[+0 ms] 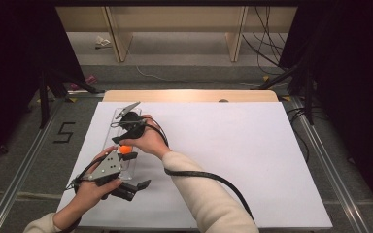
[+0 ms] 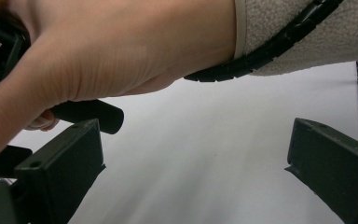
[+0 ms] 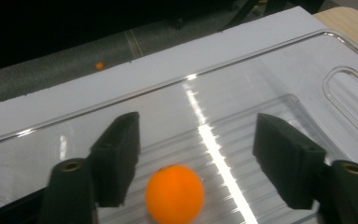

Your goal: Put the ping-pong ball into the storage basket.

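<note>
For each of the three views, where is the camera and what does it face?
High view: above the table, looking forward and down; both forearms show.
Left gripper view: rides the left tool, facing the right wrist.
Right gripper view: rides the right tool, facing the orange ball in the clear tray.
Shared: high and right views show the ball.

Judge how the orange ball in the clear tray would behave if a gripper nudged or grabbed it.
The orange ball is round and smooth, so it would probably roll at a nudge. The clear tray looks glossy, offering little grip, though its raised rim may stop it. It looks small and probably light, apt to squirt from the right gripper.
</note>
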Action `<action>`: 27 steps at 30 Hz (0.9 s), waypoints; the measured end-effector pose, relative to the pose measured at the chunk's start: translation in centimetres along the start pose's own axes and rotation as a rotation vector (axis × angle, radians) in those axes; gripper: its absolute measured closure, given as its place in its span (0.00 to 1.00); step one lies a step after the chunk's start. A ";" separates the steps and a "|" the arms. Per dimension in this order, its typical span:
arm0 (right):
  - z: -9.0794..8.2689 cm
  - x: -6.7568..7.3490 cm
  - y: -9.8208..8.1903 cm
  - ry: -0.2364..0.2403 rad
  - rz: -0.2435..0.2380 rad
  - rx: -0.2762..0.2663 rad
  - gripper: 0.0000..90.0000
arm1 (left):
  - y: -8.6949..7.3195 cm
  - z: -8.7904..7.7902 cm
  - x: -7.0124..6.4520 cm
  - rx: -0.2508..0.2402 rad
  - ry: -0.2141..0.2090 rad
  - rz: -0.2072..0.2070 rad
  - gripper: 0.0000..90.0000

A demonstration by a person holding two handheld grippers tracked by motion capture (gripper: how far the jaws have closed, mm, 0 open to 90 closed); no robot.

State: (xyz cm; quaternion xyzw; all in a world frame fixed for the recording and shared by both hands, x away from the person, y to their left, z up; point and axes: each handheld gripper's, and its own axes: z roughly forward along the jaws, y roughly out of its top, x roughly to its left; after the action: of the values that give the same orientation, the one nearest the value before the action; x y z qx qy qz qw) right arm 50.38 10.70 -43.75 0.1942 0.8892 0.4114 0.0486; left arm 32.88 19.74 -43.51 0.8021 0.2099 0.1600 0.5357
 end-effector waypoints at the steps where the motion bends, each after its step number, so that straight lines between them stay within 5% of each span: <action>1: -0.1 0.0 0.0 -0.002 0.001 -0.004 0.29 | 0.0 0.0 0.0 0.000 0.000 0.000 0.03; 5: -0.5 -0.2 0.1 -0.012 0.006 -0.035 0.18 | 0.0 0.0 0.0 0.000 0.000 0.000 0.03; 27: -2.8 -1.2 -0.5 -0.057 0.015 -0.074 0.18 | 0.0 0.0 0.0 -0.001 0.000 -0.001 0.03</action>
State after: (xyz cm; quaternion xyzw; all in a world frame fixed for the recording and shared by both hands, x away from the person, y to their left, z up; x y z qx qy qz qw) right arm 50.61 8.00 -42.40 0.2104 0.8703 0.4385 0.0780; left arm 32.89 19.75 -43.52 0.8019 0.2103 0.1601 0.5359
